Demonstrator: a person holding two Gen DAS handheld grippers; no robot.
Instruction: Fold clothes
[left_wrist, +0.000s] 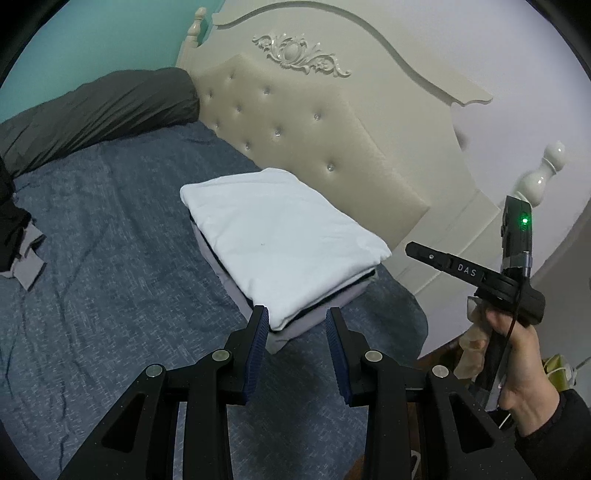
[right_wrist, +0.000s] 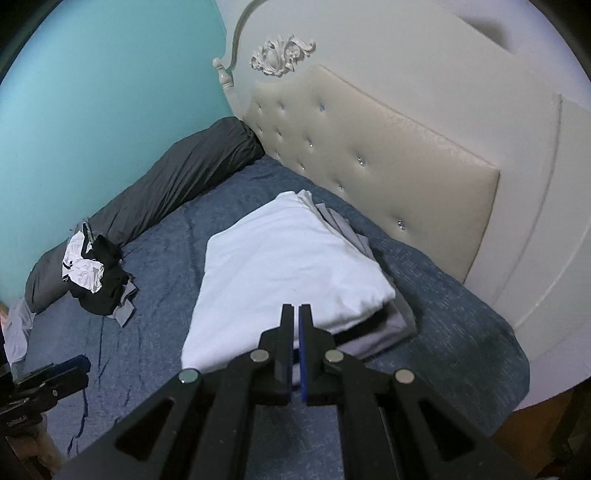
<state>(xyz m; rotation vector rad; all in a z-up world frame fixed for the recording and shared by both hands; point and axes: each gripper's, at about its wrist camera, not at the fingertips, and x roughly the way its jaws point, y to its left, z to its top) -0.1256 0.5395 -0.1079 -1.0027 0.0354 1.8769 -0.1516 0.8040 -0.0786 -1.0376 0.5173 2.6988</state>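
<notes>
A stack of folded clothes with a white garment (left_wrist: 280, 236) on top and grey layers (left_wrist: 314, 317) beneath lies on the blue bed sheet (left_wrist: 110, 266) by the headboard. My left gripper (left_wrist: 297, 314) hovers open just before the stack's near corner, nothing between its fingers. In the right wrist view the white garment (right_wrist: 288, 266) lies straight ahead, and my right gripper (right_wrist: 298, 308) is shut above its near edge, with no cloth seen between its blue pads. A hand (left_wrist: 517, 343) holds the right gripper off the bed's right side.
A heap of unfolded black, white and grey clothes (right_wrist: 96, 277) lies at the left of the bed, next to a rolled dark grey duvet (right_wrist: 177, 181). The cream tufted headboard (right_wrist: 388, 155) stands just behind the stack. The bed's corner (right_wrist: 509, 354) drops off to the right.
</notes>
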